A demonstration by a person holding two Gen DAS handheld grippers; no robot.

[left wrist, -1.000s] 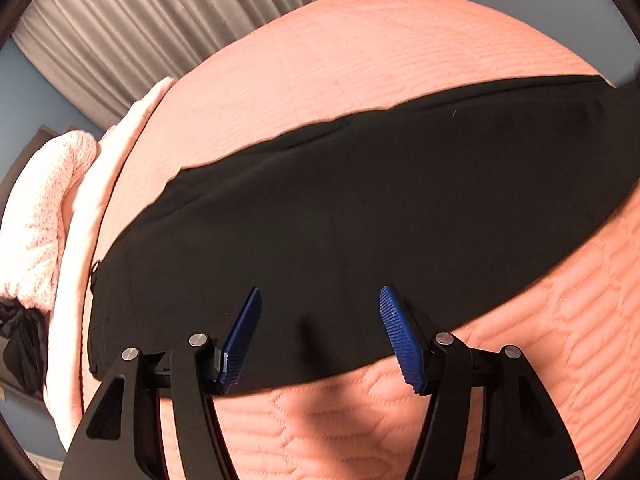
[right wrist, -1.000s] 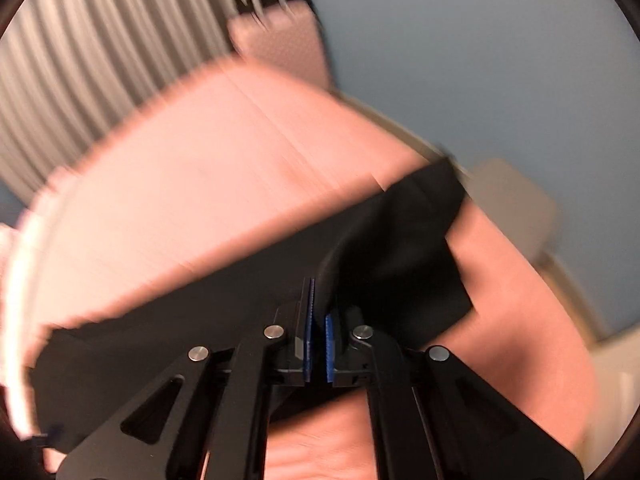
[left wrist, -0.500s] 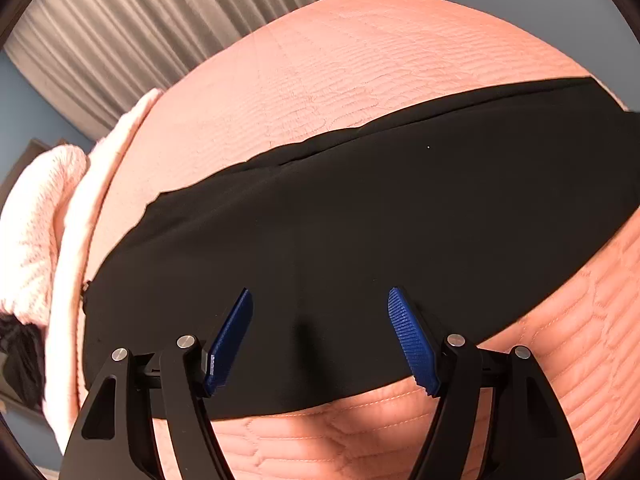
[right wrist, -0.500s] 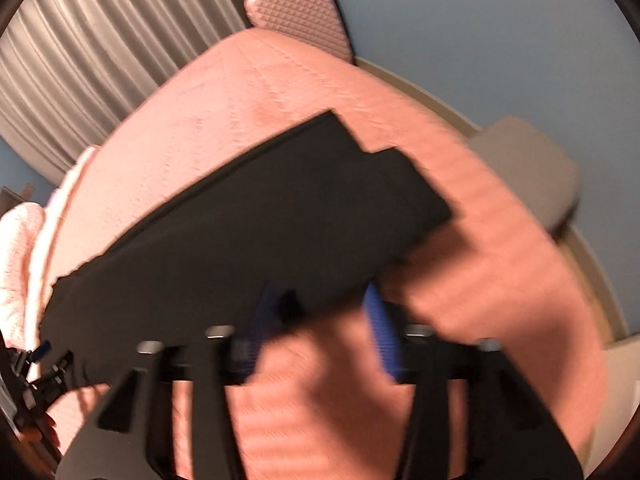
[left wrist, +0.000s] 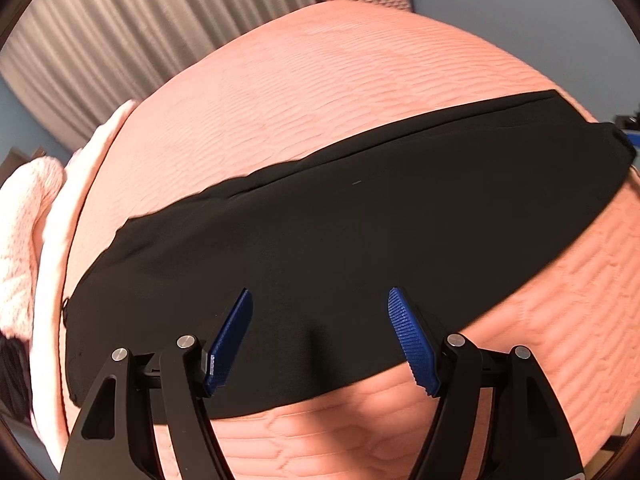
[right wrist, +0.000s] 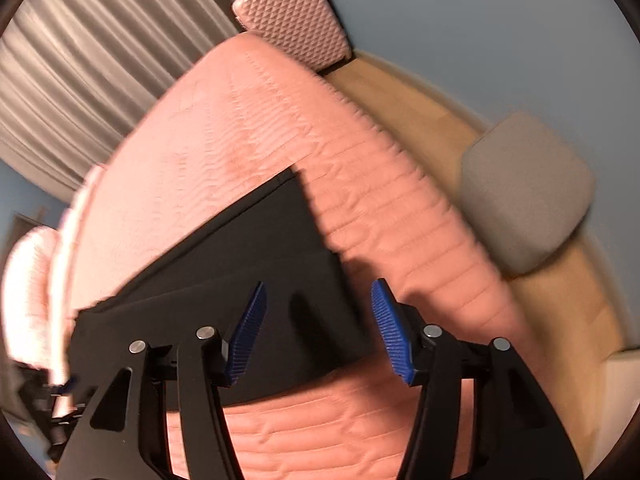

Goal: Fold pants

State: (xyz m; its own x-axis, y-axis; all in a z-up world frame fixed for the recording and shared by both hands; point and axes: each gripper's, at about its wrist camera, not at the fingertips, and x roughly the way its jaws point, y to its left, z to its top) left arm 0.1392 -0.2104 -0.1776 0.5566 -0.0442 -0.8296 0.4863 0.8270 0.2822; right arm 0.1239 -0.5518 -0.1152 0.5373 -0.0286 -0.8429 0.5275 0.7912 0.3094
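The black pants (left wrist: 360, 248) lie flat in a long band across the pink quilted bed (left wrist: 340, 92), one layer folded over another at the end seen from the right wrist. The left gripper (left wrist: 320, 336) hangs above the near edge of the pants, its blue pads spread wide with nothing between them. The right gripper (right wrist: 318, 328) has just been opening; its pads stand apart over the folded end, clear of the cloth. A pink suitcase (right wrist: 292, 24) stands beyond the bed by the grey curtain (right wrist: 92, 64). A grey stool (right wrist: 524, 192) stands on the floor. No readable writing or brand shows anywhere.
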